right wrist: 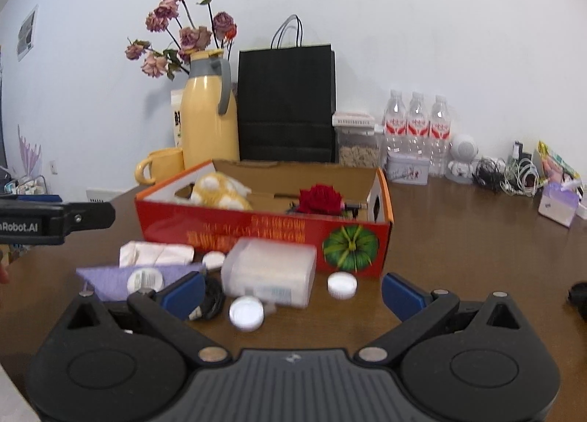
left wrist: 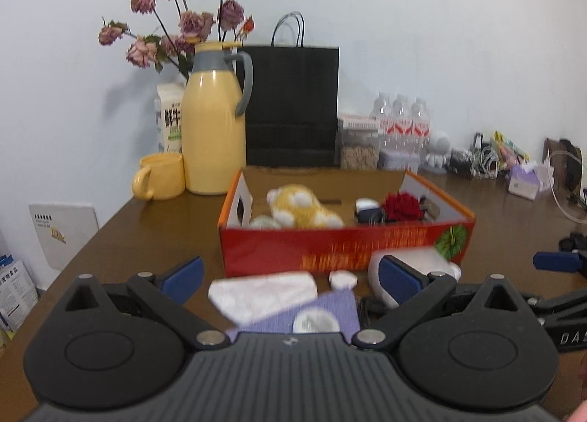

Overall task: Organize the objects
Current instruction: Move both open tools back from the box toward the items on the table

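- Red cardboard box [right wrist: 264,235], open-topped, stood on the brown table [right wrist: 477,257]; it held a yellow plush toy [right wrist: 220,194] at one end and a red rose [right wrist: 319,199] toward the other.
- Translucent plastic container [right wrist: 269,271] lay on its side just in front of the box; white caps [right wrist: 342,285] lay near it; a purple cloth [right wrist: 110,277] and a white tissue pack [right wrist: 156,252] lay beside it.
- My left gripper [left wrist: 291,277] hovered over the cloth, fingers apart, holding nothing.
- My right gripper [right wrist: 293,291] hovered before the container, fingers likewise apart and empty.
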Motion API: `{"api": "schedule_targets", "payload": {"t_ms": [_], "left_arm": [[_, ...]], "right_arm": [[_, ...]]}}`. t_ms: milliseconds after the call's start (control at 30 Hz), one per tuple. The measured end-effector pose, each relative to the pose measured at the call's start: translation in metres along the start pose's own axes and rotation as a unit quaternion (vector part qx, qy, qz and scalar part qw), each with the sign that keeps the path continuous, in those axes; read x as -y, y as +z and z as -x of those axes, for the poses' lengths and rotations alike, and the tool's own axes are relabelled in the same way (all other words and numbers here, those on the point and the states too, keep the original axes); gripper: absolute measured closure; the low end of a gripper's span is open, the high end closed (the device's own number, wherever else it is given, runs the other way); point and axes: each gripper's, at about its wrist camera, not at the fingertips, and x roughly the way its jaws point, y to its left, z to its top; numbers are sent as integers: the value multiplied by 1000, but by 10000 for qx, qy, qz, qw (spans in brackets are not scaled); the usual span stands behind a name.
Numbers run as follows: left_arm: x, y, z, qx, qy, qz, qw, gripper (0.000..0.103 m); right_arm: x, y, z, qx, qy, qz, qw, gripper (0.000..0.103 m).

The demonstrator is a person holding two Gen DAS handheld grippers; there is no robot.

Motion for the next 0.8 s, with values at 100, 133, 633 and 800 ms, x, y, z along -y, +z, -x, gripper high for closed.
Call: {"api": "schedule_targets", "payload": {"t_ms": [100, 133, 633, 800], "left_arm": [[-1, -13, 4, -175, -9, -36, 9998, 0], [-2, -17, 5, -224, -14, -32, 9997, 0], [9, -51, 9, -794, -264, -22, 9965, 0], [16, -56, 5, -921, -356, -50, 9951, 0]], "right_arm": [[1, -10, 5, -116, -10, -51, 9999, 0], [2, -13, 6, -157, -13, -68, 9999, 0], [-1, -44, 10, -621, 58, -114, 9980, 0], [0, -48, 8, -707, 18, -137, 9974, 0]]}}
